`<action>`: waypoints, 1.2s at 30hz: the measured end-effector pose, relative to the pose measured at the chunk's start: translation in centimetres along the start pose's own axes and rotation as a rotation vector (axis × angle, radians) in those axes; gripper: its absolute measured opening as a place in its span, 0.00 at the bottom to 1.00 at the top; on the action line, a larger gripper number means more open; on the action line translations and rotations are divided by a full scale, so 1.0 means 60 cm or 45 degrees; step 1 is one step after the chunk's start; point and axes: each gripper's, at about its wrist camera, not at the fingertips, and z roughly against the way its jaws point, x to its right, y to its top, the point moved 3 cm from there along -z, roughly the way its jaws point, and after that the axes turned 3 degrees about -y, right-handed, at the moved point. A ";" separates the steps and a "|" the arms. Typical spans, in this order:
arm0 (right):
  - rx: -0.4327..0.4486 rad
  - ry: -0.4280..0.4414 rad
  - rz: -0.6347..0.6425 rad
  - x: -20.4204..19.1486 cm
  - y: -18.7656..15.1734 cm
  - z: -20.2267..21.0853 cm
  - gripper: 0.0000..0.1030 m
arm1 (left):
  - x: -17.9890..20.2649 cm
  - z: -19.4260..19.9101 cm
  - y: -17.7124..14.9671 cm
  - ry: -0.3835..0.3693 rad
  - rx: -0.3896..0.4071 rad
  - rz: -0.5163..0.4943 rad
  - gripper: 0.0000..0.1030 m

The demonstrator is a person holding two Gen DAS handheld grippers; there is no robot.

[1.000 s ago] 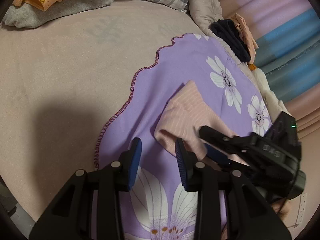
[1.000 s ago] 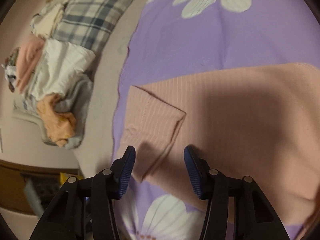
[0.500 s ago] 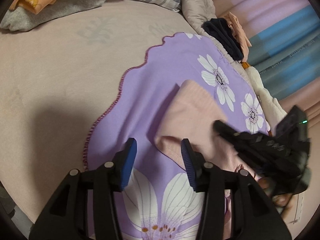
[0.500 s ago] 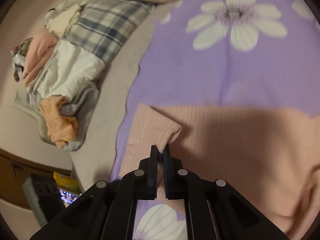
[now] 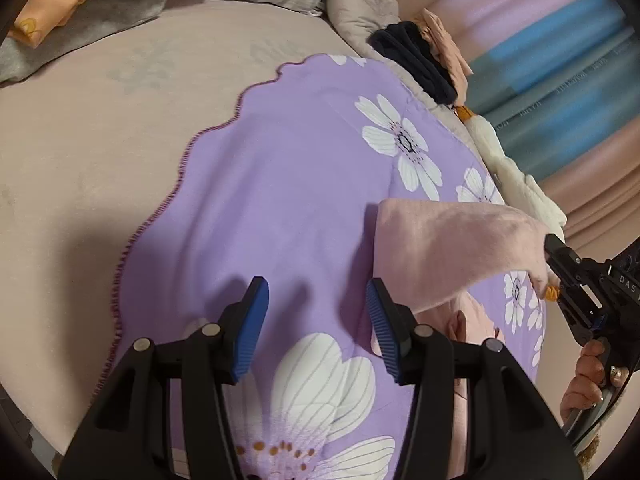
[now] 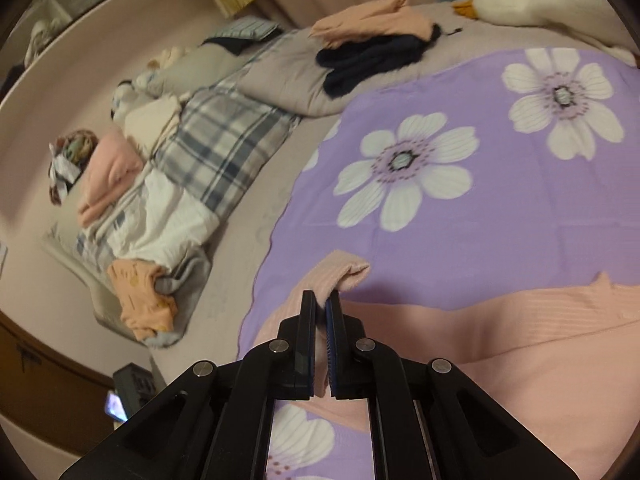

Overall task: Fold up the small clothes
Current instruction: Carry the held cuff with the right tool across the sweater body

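The fold is barely begun. The right tongs [image 6: 323, 302] are clamped on the cuff of the pink ribbed garment [image 6: 500, 344] and hold that sleeve up off the purple flowered blanket [image 6: 460, 232], while the body of the garment lies spread flat on the blanket on the bed [image 5: 100, 128]. The left tongs [image 5: 316, 320] stand apart with nothing between them; their jaws have just been opening, and they hover over bare blanket just beside the garment's near edge. By the look of it, the lifted sleeve is yet to be laid across, and every later fold is left.

Counted: one garment in work, two tongs, one blanket. Two folded pieces (one dark navy [image 6: 368, 60], one peach [image 6: 368, 20]) sit stacked near the plush duck [image 6: 536, 0], and an unsorted heap [image 6: 132, 216] lies by the plaid pillow [image 6: 224, 148].
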 end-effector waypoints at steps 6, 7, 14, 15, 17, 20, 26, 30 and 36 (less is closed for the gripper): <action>0.039 -0.025 -0.080 0.056 0.004 0.044 0.06 | 0.028 -0.021 -0.012 -0.014 -0.044 -0.058 0.51; 0.051 -0.033 -0.086 0.063 0.006 0.053 0.06 | 0.030 -0.023 -0.013 -0.012 -0.048 -0.068 0.51; 0.109 -0.110 -0.116 0.112 0.014 0.107 0.06 | 0.055 -0.043 -0.026 0.039 -0.080 -0.145 0.51; 0.116 -0.123 -0.121 0.120 0.013 0.113 0.06 | 0.060 -0.044 -0.028 0.038 -0.081 -0.159 0.51; 0.125 -0.139 -0.134 0.137 0.010 0.126 0.06 | 0.070 -0.047 -0.033 0.037 -0.090 -0.190 0.51; 0.135 -0.153 -0.170 0.166 0.003 0.146 0.06 | 0.084 -0.054 -0.041 0.037 -0.107 -0.225 0.51; 0.164 -0.209 -0.210 0.214 -0.005 0.187 0.06 | 0.120 -0.069 -0.057 -0.002 -0.150 -0.279 0.51; 0.176 -0.249 -0.224 0.240 -0.012 0.210 0.06 | 0.149 -0.079 -0.066 -0.024 -0.183 -0.320 0.50; 0.215 -0.260 -0.247 0.271 -0.018 0.249 0.06 | 0.197 -0.096 -0.076 -0.058 -0.231 -0.372 0.50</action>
